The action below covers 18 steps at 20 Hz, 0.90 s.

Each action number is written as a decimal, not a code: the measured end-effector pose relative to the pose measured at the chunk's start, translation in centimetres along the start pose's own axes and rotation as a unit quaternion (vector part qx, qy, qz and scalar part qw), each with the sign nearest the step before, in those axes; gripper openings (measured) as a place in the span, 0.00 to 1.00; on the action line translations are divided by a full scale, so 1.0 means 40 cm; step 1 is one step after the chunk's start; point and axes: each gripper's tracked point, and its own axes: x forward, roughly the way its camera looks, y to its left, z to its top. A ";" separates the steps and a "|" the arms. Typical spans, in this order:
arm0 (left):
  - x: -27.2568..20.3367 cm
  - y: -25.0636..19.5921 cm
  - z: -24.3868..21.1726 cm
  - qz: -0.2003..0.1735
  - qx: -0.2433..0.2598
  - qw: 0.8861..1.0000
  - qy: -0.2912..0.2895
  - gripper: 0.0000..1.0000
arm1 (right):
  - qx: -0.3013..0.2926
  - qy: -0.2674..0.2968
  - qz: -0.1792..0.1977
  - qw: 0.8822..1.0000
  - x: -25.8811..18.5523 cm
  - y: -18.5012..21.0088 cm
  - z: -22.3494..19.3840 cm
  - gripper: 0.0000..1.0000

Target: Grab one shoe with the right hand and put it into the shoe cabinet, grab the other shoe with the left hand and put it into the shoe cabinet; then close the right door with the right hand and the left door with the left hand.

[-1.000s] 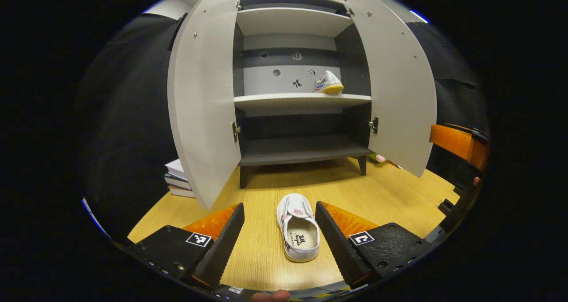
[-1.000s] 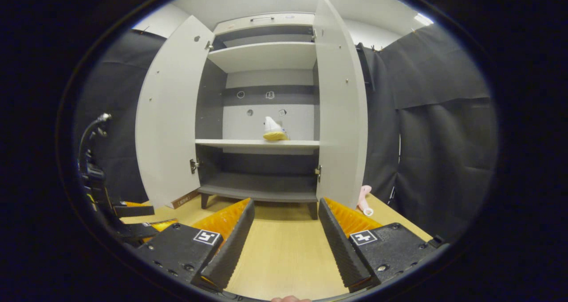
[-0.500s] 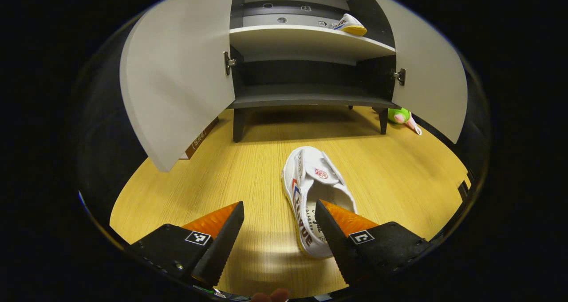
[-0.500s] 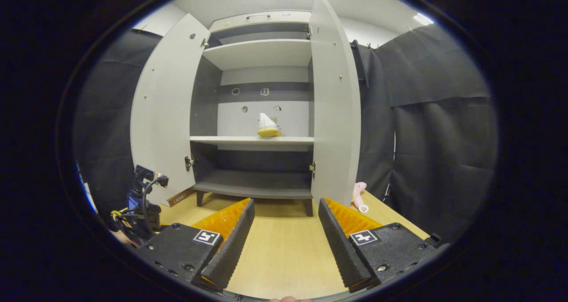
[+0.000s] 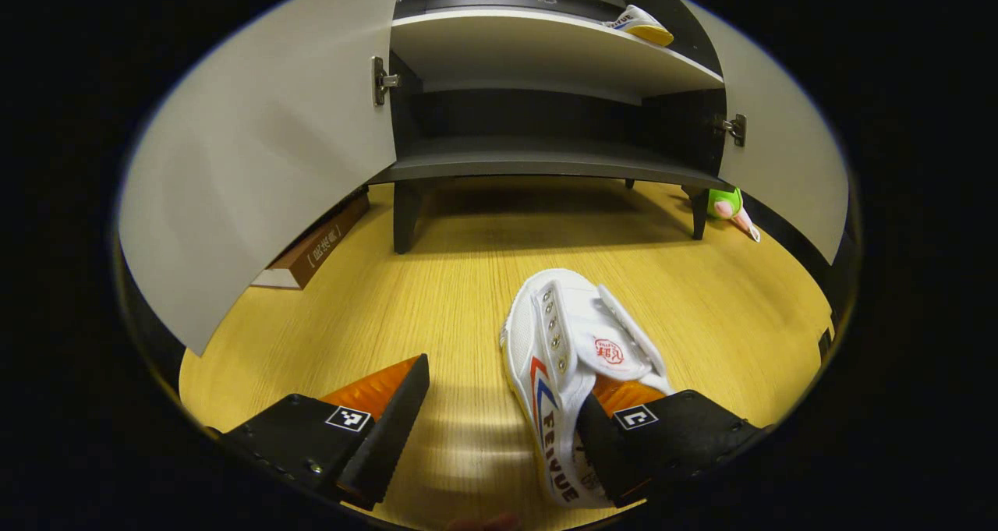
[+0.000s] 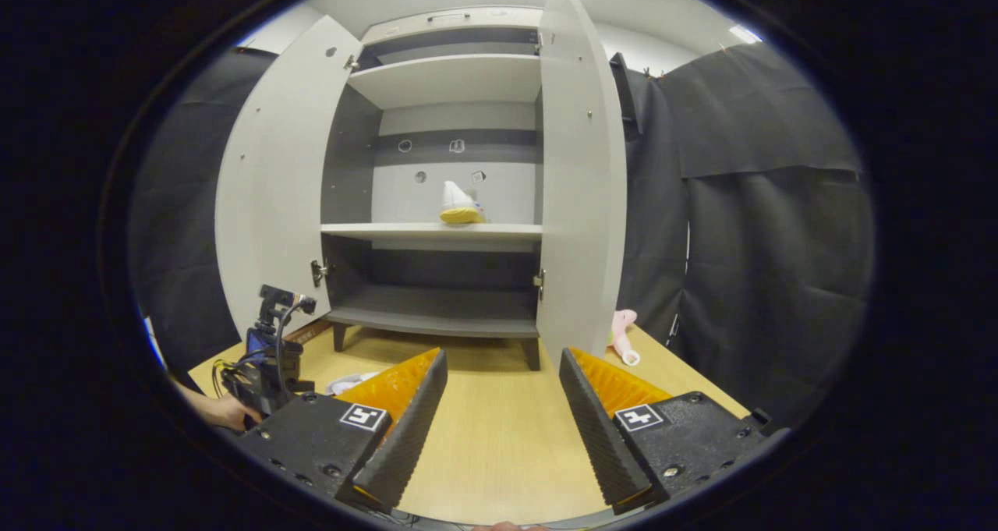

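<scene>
Left hand-held gripper (image 5: 499, 430) sits low over the counter (image 5: 437, 297), fingers spread wide. White shoe (image 5: 573, 375) lies on the counter between them, shifted toward the right finger (image 5: 604, 457); that finger looks pushed into the shoe's opening at the heel, though I can't confirm contact from this angle. The other finger is well clear of the shoe, with bare counter between. Toe points away from the gripper, toward the shoe cabinet (image 5: 546, 157).

Cabinet is straight ahead of the left gripper, both doors swung open: left door (image 5: 257, 164) to its left, right door (image 5: 787, 164) to its right. Second shoe (image 5: 641, 24) rests on the middle shelf (image 5: 538, 47), ahead and to the right. Bottom shelf is bare. A brown box (image 5: 316, 242) lies on the counter behind the left door. A green-and-pink toy (image 5: 729, 207) sits by the cabinet's right leg.

Right hand-held gripper (image 6: 503, 430) hovers above the counter, fingers spread, nothing between them. Ahead of it is the cabinet with the second shoe on the middle shelf, yellow sole facing the gripper. The right door stands edge-on just right of centre. Down to its left I see the left gripper's body with cables and a person's hand (image 6: 222, 410) on it.
</scene>
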 end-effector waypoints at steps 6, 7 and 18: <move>0.040 -0.004 0.005 -0.006 -0.019 1.000 -0.007 0.95 | -0.007 0.012 0.000 1.000 0.018 0.003 -0.018 0.92; 0.040 -0.011 0.006 -0.011 -0.019 1.000 -0.008 0.95 | -0.008 0.015 0.000 1.000 0.021 0.005 -0.019 0.92; 0.034 -0.035 0.017 0.006 -0.034 0.999 -0.035 0.04 | -0.016 0.029 0.003 0.999 0.023 0.010 -0.047 0.92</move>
